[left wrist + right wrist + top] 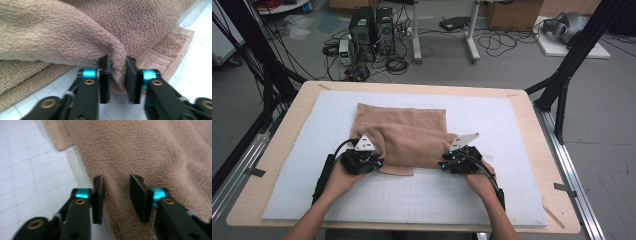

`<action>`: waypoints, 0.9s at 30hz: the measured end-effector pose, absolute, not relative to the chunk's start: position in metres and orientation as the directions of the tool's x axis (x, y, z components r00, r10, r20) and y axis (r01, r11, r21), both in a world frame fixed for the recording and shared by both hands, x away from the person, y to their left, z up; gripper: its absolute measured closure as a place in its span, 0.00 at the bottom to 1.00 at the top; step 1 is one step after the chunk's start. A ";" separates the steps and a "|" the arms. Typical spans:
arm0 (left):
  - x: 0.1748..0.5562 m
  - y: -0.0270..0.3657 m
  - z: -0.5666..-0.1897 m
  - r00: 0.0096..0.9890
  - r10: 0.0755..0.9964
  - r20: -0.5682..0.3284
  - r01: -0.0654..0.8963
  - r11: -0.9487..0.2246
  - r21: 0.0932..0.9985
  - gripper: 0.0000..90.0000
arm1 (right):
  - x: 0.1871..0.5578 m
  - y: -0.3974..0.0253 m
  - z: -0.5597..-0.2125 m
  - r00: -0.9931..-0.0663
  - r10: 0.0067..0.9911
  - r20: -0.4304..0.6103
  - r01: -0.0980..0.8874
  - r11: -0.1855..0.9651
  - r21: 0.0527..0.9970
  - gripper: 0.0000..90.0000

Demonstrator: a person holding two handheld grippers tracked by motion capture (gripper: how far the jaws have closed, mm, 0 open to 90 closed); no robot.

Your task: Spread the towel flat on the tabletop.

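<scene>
I see a tan terry-cloth towel (404, 135), partly folded, lying on a white gridded foam mat (512, 165) on the wooden table (287, 135). My left gripper (117, 75) pinches a bunched fold at the towel's near left edge. My right gripper (116, 195) has cloth between its slightly wider-set jaws at the near right edge.

Rectangular light-wood table (292, 131) with rounded corners, seen from above. A white gridded foam mat (492, 130) covers most of its top, leaving a bare wooden margin on all sides. A folded tan terry-cloth towel (404, 131) lies on the mat, left of centre, its near fold bunched and raised.
</scene>
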State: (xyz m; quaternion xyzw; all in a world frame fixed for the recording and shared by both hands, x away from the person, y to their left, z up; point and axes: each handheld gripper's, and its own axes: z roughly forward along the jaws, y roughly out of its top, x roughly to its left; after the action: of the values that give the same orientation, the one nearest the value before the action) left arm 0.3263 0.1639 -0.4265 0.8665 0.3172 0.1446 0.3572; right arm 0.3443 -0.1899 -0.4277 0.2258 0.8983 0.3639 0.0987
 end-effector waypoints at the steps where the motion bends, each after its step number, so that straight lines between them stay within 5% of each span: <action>1: 0.326 0.165 -0.426 0.758 0.651 0.024 0.444 -0.543 0.713 0.89 | 0.344 -0.189 -0.428 -0.875 0.484 -0.010 0.340 0.629 0.699 0.80; 5: 0.321 0.172 -0.419 0.763 0.646 0.006 0.434 -0.520 0.736 0.90 | 0.344 -0.189 -0.427 -0.882 0.471 -0.013 0.330 0.637 0.697 0.93; 21: 0.282 0.231 -0.355 0.778 0.627 -0.018 0.358 -0.420 0.834 0.91 | 0.310 -0.194 -0.328 -0.921 0.380 -0.087 0.174 0.600 0.781 0.95; 27: 0.318 0.227 -0.372 0.739 0.673 -0.036 0.422 -0.421 0.803 0.90 | 0.353 -0.186 -0.337 -0.892 0.446 -0.072 0.246 0.613 0.751 0.95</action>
State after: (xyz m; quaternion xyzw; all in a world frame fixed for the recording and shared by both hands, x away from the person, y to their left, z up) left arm 0.3183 0.2275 -0.3716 0.8298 0.3300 0.1472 0.4253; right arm 0.3525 -0.1861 -0.3368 0.1948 0.8890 0.3944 0.1269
